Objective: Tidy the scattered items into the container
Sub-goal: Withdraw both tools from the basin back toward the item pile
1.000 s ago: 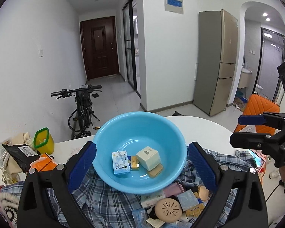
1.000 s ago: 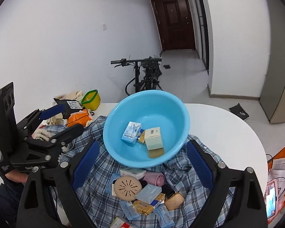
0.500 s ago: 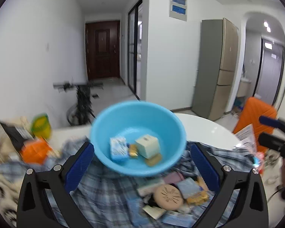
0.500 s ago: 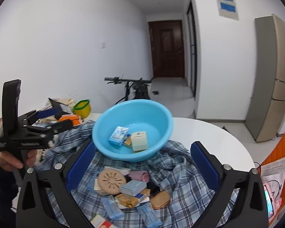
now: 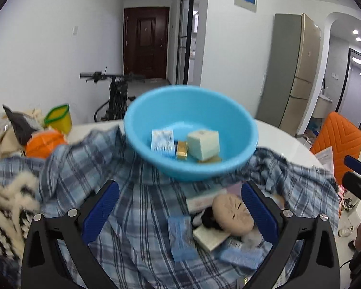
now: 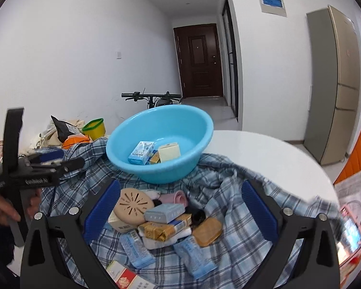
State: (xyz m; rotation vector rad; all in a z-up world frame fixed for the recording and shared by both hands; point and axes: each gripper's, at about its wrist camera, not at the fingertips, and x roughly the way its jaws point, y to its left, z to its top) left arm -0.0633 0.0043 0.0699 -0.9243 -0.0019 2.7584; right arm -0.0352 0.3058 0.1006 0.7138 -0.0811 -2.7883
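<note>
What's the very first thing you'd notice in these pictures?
The big blue bowl in the middle, sitting on a checked cloth with a few small boxes inside. Just in front lies a messy pile of packets, topped by a round tan disc, between the open right tongs.

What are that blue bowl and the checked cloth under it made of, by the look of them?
The blue basin looks like moulded plastic: one even colour, a smooth surface with a soft sheen, and a thin rolled rim. The checked cloth looks like thin woven fabric, probably cotton, matte and lying in soft, rumpled folds; it may be a shirt.
</note>
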